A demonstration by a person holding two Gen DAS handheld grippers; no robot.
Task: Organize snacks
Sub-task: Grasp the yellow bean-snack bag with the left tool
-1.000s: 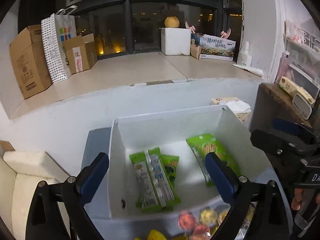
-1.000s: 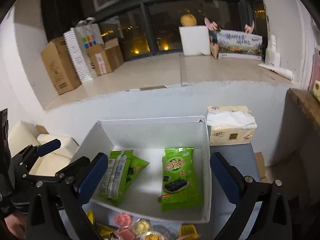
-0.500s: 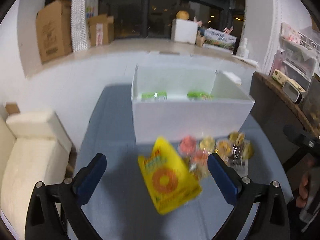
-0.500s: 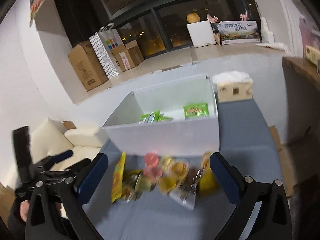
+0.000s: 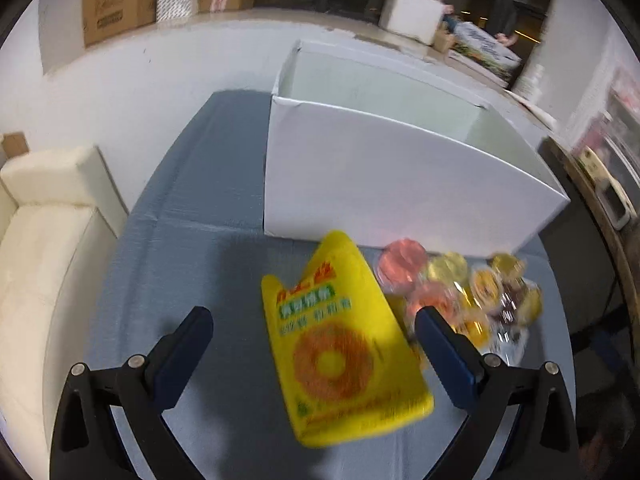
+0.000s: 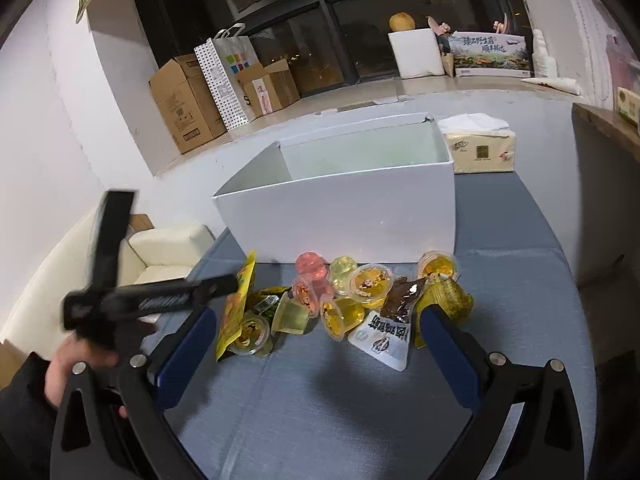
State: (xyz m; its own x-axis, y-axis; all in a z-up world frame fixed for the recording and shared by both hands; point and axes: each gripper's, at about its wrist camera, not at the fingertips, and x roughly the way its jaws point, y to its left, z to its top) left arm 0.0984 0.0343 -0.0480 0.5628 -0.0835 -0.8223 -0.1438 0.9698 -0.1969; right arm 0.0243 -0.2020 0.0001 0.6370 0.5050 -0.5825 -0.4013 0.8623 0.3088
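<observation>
A white open box (image 5: 392,168) (image 6: 352,216) stands on the grey-blue table (image 5: 192,208); its contents are hidden from here. In front of it lies a heap of snacks: a yellow packet (image 5: 340,344) (image 6: 236,308) leaning up, several jelly cups (image 5: 460,288) (image 6: 360,288) and a brown-and-white sachet (image 6: 390,330). My left gripper (image 5: 314,336) is open, its fingers on either side of the yellow packet, just above it. My right gripper (image 6: 318,334) is open, hovering before the heap with nothing held.
A tissue box (image 6: 478,148) sits behind the white box at the right. A cream sofa (image 5: 36,256) lies left of the table. Cardboard boxes (image 6: 184,104) and a paper bag (image 6: 230,80) stand on the window ledge. A dark wooden cabinet (image 5: 592,200) borders the right.
Both grippers have pulled back from over the box and dropped low toward the snack heap. The left one has closed in around the yellow packet.
</observation>
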